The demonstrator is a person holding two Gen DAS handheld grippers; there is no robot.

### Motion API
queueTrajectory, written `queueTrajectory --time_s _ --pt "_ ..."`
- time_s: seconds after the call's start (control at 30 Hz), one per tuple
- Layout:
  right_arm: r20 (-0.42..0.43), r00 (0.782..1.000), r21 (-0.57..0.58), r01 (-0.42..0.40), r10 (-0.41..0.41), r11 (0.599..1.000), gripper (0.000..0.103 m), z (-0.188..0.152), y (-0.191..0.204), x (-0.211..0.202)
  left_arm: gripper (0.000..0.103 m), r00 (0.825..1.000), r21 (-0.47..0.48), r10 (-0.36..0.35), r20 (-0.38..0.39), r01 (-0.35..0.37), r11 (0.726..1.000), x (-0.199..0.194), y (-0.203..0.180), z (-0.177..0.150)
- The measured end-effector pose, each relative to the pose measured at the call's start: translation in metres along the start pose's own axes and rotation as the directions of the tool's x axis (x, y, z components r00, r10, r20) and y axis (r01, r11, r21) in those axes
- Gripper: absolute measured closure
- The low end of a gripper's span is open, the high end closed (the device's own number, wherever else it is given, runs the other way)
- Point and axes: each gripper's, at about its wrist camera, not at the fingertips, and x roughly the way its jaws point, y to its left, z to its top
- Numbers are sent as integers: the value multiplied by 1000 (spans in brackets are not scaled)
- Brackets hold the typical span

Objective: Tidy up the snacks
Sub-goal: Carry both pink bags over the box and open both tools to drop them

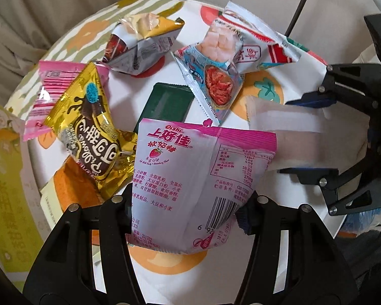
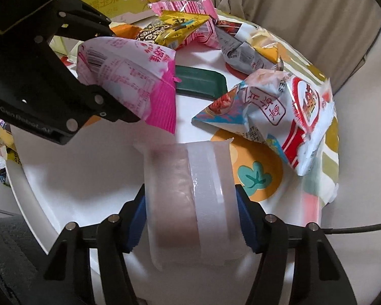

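My left gripper (image 1: 184, 211) is shut on a pink Oishi candy bag (image 1: 198, 175) and holds it above the patterned round tray (image 1: 261, 96). The bag also shows in the right wrist view (image 2: 129, 76), with the left gripper (image 2: 106, 76) around it. My right gripper (image 2: 190, 216) is shut on a translucent white packet (image 2: 190, 198) over the tray's white rim (image 2: 76, 178). That packet shows in the left wrist view (image 1: 292, 132), held by the right gripper (image 1: 310, 137). Both held snacks hang close together above the tray.
On the tray lie a gold chocolate snack bag (image 1: 89, 132), a pink wafer pack (image 1: 50, 94), a silver-yellow pack (image 1: 144, 43), a blue shrimp-chip pack (image 1: 216, 76), a white-red pack (image 2: 307, 117) and a dark green flat pack (image 1: 165, 104). A yellow-green box (image 1: 5, 178) stands at the left.
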Motion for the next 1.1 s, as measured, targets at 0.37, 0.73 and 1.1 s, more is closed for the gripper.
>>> queueTrajectory --time_s 0.37,0.73,1.1 --pt "43 999 48 -5 3 999 45 8 2 -42 50 999 -39 10 53 -8 999 -48 8 -5" --pt "172 985 117 -20 0 993 45 78 9 -107 50 984 -169 70 165 -42 985 -144 64 -16" --pt "260 963 75 -87 65 993 45 195 74 -121 50 954 -345 227 198 -149 927 -220 190 -65"
